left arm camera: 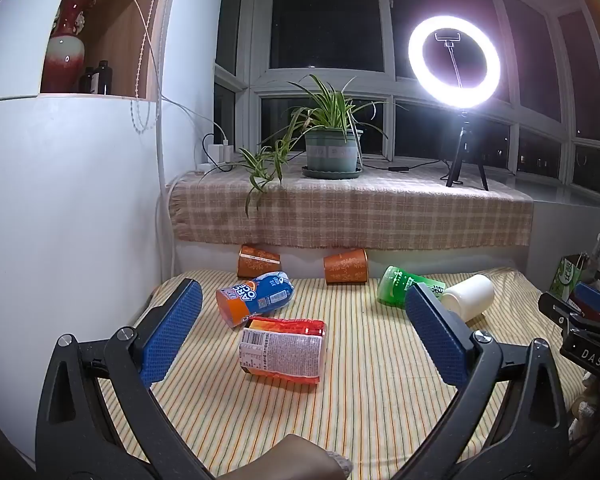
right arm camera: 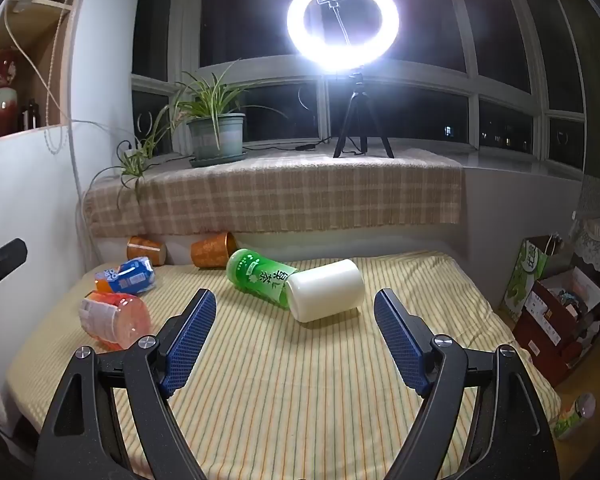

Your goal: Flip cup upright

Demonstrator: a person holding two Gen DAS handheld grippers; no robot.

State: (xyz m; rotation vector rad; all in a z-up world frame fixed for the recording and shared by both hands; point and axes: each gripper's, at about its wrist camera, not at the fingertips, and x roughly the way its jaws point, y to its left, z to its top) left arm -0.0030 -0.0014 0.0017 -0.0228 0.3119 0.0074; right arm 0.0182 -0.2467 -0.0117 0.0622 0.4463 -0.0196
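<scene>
green bottle (right arm camera: 260, 276) touching white cup (right arm camera: 326, 290)

white cup (right arm camera: 326, 290): smooth matt plastic by the looks of it
green bottle (right arm camera: 260, 274): glossy plastic, shiny printed label
table cover (right arm camera: 300, 380): striped woven cloth, matt
right hand-held gripper (right arm camera: 295, 338) pads (right arm camera: 190, 336): blue, bumpy rubbery texture; matt black plastic arms, metal screws
orange cups (left arm camera: 346, 266): look like paper

A bed (right arm camera: 284, 392) covered in a yellow striped sheet carries six cups on their sides. Ahead of the right tool (right arm camera: 294, 302) lies a white plastic cup (right arm camera: 326, 290), touching a green printed cup (right arm camera: 260, 276). Left of it lie an orange-red labelled cup (right arm camera: 112, 320) and a blue-and-orange cup (right arm camera: 126, 276); two orange paper cups (right arm camera: 180, 250) lie farthest off.
</scene>
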